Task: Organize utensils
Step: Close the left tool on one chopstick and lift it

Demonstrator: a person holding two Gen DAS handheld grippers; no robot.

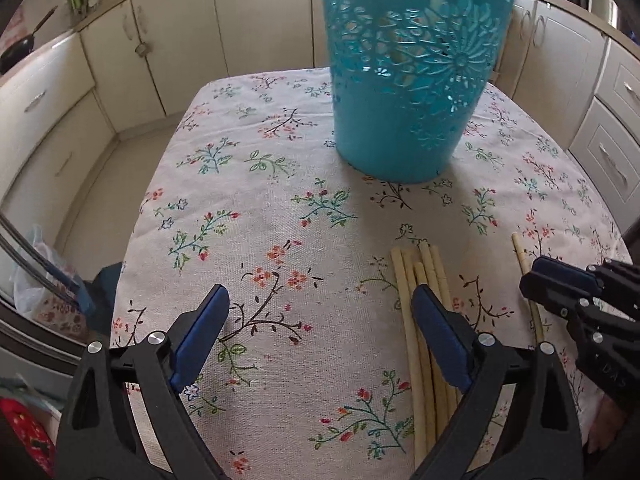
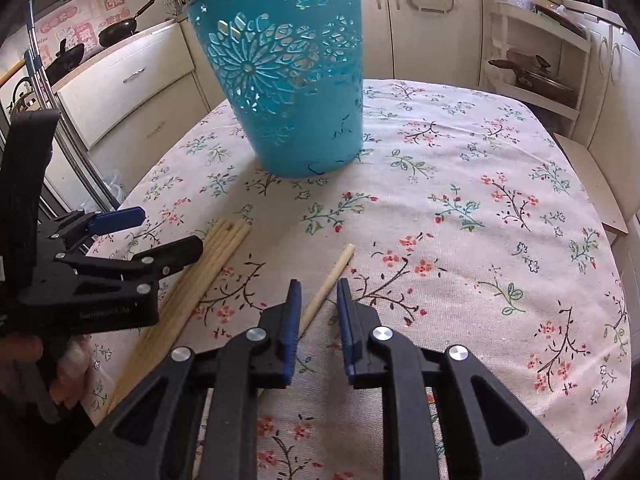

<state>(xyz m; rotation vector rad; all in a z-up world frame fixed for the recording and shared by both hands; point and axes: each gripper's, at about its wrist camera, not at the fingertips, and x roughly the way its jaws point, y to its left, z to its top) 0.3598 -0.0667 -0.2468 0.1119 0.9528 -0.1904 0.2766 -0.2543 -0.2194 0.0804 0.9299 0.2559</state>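
Observation:
A teal cut-out basket (image 1: 404,80) stands upright on the floral tablecloth (image 1: 280,200); it also shows in the right wrist view (image 2: 288,80). Several pale chopsticks (image 1: 420,280) lie bundled on the cloth; in the right wrist view the bundle (image 2: 216,256) lies at the left. A single chopstick (image 2: 332,280) lies apart. My left gripper (image 1: 320,304) is open, its right finger over the bundle. My right gripper (image 2: 318,300) is partly open, its jaws astride the single chopstick without clamping it; from the left wrist view the right gripper (image 1: 560,284) sits over that chopstick (image 1: 520,252).
Cream kitchen cabinets (image 1: 160,60) ring the table. Pans (image 2: 116,32) sit on the counter at left. A shelf unit (image 2: 536,64) with a pot stands back right. A plastic bag (image 1: 36,280) lies beside the table's left edge.

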